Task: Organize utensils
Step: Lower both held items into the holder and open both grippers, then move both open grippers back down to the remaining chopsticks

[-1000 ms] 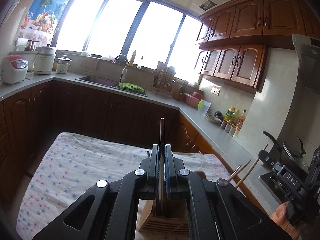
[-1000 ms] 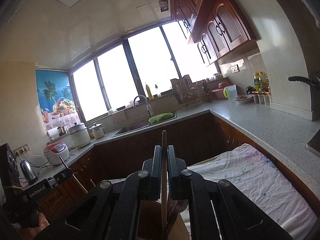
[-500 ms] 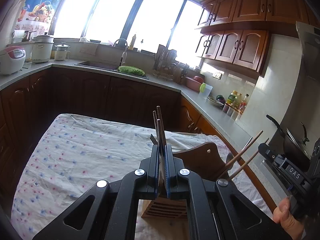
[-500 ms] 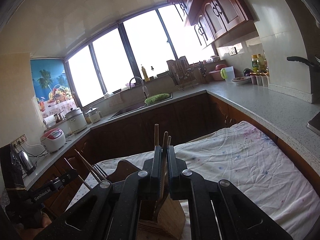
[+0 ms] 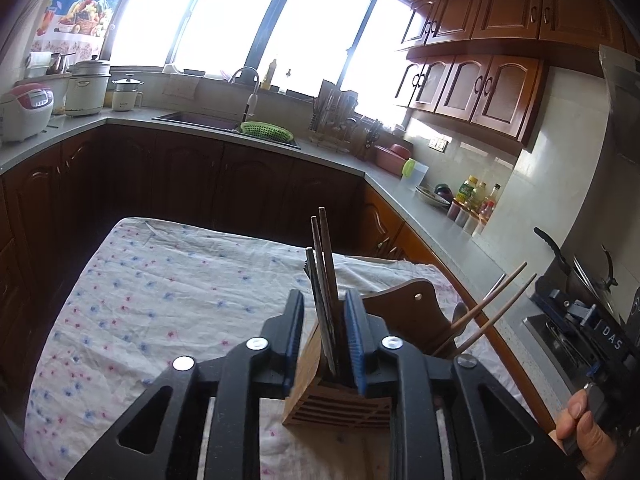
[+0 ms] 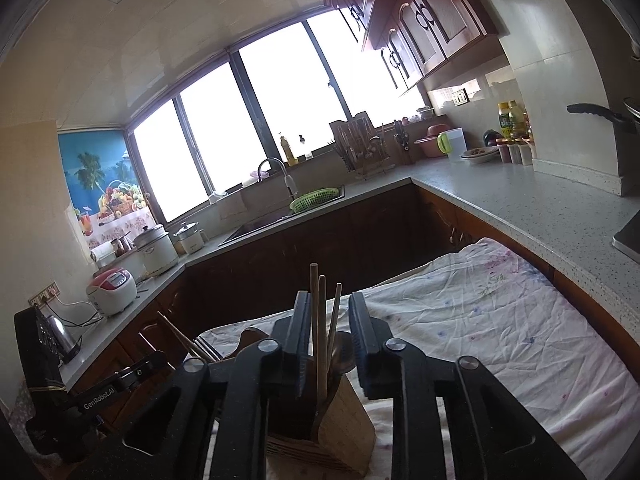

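A wooden utensil holder stands on the floral tablecloth at the table's near edge. Dark chopsticks stand in its left compartment, between the fingers of my open left gripper, which does not touch them. Light chopsticks lean out of its right compartment. In the right wrist view the holder sits below my open right gripper, with light chopsticks standing free between the fingers. The other gripper shows at the lower left.
A grey counter wraps round the room, with a sink, green basket, dish rack and bottles. Rice cookers stand at the left. A stove with a pan is at the right.
Both grippers have opened and let go of their chopsticks, which now stand in the holder. Both grippers tilted downward, so more of the table shows.
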A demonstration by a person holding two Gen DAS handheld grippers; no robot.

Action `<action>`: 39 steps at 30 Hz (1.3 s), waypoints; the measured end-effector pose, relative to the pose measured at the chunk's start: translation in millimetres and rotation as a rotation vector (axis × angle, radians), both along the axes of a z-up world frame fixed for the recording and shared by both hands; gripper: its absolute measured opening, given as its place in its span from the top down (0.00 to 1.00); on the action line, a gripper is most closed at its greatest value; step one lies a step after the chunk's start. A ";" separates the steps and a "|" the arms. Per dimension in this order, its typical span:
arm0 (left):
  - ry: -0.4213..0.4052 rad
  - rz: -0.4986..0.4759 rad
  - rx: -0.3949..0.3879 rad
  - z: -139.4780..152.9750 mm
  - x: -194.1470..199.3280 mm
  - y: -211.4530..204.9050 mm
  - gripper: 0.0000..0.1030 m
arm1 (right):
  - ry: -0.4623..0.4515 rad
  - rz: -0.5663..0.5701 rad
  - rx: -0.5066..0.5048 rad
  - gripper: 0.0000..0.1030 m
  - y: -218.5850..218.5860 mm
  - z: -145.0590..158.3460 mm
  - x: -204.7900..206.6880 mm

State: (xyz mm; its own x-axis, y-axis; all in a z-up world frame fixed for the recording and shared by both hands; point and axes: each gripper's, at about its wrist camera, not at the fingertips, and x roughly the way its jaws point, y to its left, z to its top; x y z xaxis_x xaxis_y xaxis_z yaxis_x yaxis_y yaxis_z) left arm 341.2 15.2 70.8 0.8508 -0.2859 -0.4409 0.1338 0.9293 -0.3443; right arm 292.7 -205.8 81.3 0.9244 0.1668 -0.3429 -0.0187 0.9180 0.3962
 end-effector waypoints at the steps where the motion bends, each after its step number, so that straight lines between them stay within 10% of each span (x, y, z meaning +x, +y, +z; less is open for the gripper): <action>1: -0.004 0.002 0.000 1.1 -2.7 0.3 0.66 | -0.005 -0.001 0.009 0.63 -1.9 1.9 -2.9; 12: -0.006 0.018 0.026 4.4 -62.5 -0.6 0.30 | -0.054 -0.012 0.051 0.11 -19.9 11.1 -54.8; 39: 0.239 -0.028 0.056 -48.5 -154.2 -25.9 0.25 | 0.273 0.044 0.008 0.11 -12.3 -88.6 -147.2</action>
